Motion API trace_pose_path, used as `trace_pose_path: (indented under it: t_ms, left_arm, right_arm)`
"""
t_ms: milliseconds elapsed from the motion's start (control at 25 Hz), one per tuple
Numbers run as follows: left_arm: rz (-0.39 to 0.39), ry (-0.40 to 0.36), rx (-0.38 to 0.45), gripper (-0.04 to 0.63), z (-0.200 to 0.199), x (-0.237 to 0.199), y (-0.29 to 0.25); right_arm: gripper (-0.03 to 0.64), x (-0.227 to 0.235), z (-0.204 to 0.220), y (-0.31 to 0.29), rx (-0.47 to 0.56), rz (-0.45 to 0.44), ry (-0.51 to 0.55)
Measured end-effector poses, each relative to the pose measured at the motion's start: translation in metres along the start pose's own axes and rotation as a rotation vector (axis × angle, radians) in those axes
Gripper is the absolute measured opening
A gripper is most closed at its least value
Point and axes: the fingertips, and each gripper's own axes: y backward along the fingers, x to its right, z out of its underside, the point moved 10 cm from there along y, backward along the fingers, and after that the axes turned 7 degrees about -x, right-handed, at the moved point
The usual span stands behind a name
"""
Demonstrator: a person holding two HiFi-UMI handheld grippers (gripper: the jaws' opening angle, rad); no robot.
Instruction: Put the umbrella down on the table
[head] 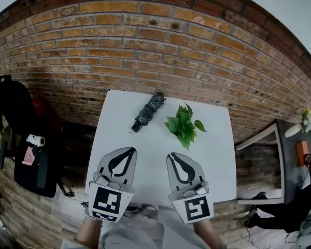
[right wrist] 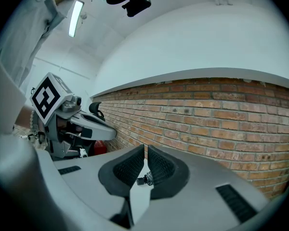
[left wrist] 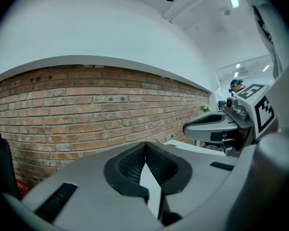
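Observation:
The folded dark camouflage umbrella [head: 149, 111] lies on the white table [head: 217, 160] at its far side, handle end toward me. My left gripper [head: 129, 150] and right gripper [head: 172, 154] hover side by side over the table's near half, well short of the umbrella, both pointing at the wall. In the left gripper view my left gripper [left wrist: 145, 143] has its jaws together with nothing between them. In the right gripper view my right gripper [right wrist: 145, 147] is likewise shut and empty; the umbrella's handle end [right wrist: 144, 179] shows far off below the tips.
A green leafy plant [head: 183, 123] lies on the table just right of the umbrella. A brick wall [head: 145, 45] stands behind the table. A black chair with a bag [head: 20, 134] is at the left, and a dark side table [head: 293, 149] at the right.

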Motion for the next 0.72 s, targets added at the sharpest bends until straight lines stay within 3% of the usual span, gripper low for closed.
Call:
trace_pose_path:
  t_ms: [720]
  left_arm:
    - [0.021,-0.02,-0.02,0.018,0.0027,0.0005,0.0032]
  right_arm:
    - [0.054,-0.0071,0.002,-0.0022,-0.002,-0.016,0.013]
